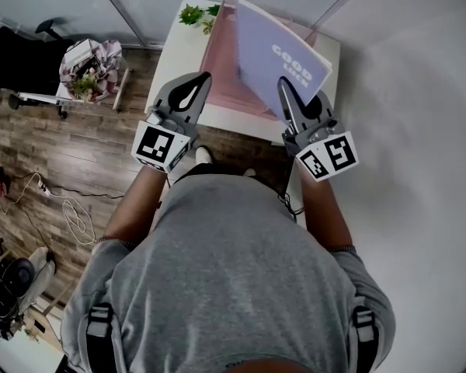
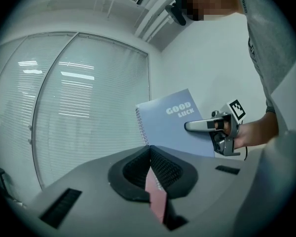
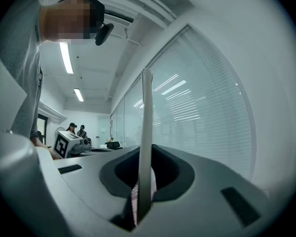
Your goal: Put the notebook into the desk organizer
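- Head view: notebook [image 1: 283, 61] at upper centre, tilted over the pink mat [image 1: 221, 72], pinched by your right gripper [image 1: 285, 85].
- Left gripper view: left gripper [image 2: 149, 149] clenched on nothing. The notebook's spiral [image 2: 140, 125] sits away from your hold, so it is probably light with floppy covers.
- Right gripper view: thin edge clamped at centre frame; it could slip.

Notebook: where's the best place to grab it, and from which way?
Pinch the notebook across its thin plain edge, opposite the spiral, coming from the person's side, as the right gripper does. It stands upright, so both flat covers are reachable.
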